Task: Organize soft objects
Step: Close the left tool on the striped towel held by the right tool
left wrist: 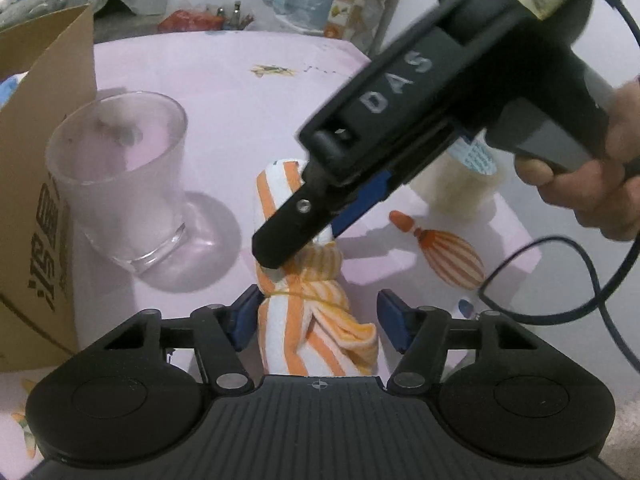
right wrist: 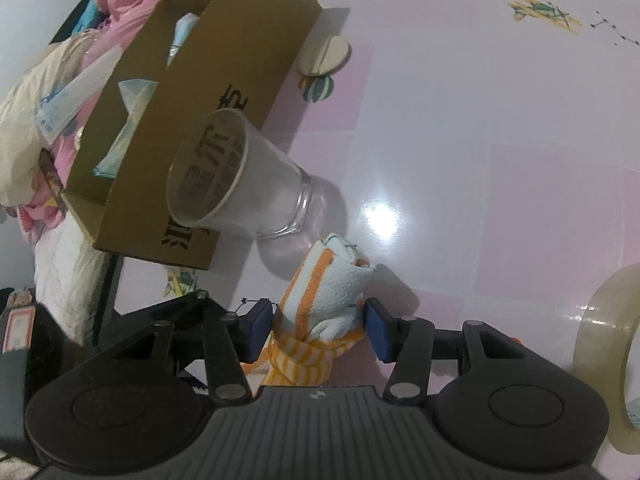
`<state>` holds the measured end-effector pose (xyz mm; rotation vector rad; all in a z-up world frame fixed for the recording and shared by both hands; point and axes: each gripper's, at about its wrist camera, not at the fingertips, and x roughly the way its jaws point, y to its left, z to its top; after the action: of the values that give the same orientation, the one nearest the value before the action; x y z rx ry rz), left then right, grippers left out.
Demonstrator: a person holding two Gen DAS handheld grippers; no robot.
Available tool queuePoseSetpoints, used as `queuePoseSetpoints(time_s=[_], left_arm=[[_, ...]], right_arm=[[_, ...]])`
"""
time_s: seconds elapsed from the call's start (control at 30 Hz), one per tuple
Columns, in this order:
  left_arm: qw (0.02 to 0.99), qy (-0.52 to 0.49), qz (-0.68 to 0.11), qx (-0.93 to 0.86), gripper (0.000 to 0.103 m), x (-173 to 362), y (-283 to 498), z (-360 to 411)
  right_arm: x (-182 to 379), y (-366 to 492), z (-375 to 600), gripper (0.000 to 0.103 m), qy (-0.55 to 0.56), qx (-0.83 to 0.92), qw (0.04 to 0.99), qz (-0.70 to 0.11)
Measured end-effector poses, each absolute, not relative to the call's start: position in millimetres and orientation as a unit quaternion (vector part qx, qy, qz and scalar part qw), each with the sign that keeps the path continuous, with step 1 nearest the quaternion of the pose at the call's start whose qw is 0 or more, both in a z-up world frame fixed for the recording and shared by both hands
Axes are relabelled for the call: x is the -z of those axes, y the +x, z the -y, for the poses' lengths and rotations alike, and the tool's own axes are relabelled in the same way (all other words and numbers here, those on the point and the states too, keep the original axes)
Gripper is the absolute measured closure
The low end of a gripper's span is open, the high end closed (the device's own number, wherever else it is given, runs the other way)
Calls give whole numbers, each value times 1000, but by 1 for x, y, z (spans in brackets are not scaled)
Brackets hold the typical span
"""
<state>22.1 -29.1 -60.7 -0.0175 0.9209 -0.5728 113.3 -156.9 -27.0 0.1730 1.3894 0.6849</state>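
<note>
Soft indoor light from overhead fills both fisheye views, with one hot glare patch on the glossy desk (right wrist: 440, 128).

Detail: The glare sits just beyond the striped cloth (right wrist: 332, 280) in the right wrist view. The frosted glass (left wrist: 120, 184) casts a round grey shadow at its base. The right gripper (left wrist: 280, 248) is slightly motion-blurred across the left view. Straight lines bow towards the edges, corners fall dark, and background clutter is soft.
</note>
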Motion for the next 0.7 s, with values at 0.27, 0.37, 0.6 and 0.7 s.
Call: queuePoseSetpoints(time_s=[0.27,0.37,0.6,0.7], left_arm=[[856,-36,-445,261,52,60,22,8],[855,-37,-449,256,50,59,21,3],[860,-29,-443,251,55,57,21,2],[862,-41,-440,250,63,58,19,-1]], right_arm=[[28,116,154,89,97,-335,707,-616],[36,114,148,89,100,-337,700,-622],[49,104,143,90,109,-327,703,-622],[44,94,145,90,103,-321,713,-614]])
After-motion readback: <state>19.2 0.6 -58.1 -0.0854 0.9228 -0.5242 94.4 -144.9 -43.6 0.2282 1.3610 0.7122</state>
